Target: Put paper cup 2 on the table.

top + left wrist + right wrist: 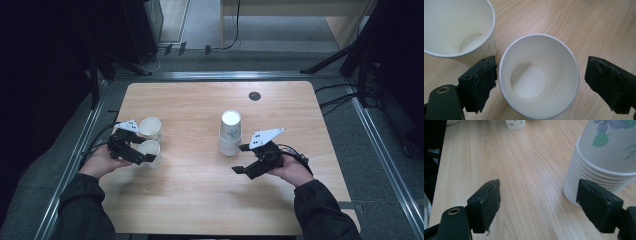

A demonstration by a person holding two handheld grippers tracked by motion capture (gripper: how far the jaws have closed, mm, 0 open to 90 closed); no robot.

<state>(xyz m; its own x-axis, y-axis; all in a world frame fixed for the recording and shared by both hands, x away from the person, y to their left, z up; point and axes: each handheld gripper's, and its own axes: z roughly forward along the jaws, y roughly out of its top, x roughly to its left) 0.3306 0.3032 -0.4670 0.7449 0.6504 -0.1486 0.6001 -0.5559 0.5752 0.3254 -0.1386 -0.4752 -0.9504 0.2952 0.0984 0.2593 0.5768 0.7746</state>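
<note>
Two white paper cups stand upright at the table's left. The nearer cup [150, 149] [539, 75] sits between the jaws of my left gripper [144, 155] [537, 83], which is open: a small gap shows between each pad and the rim. The farther cup [150, 127] [456, 27] stands right beside it, against the outside of one jaw. A stack of upside-down paper cups [230, 132] [604, 162] with a flower print stands mid-table. My right gripper [239, 159] [539, 200] is open just in front of the stack, with bare wood between its pads.
The wooden table [210, 200] has a small round black cap [254, 96] near its far edge. Metal rails frame the table, and cables and stand legs lie on the floor beyond. A cup [515, 124] shows far off in the right gripper view.
</note>
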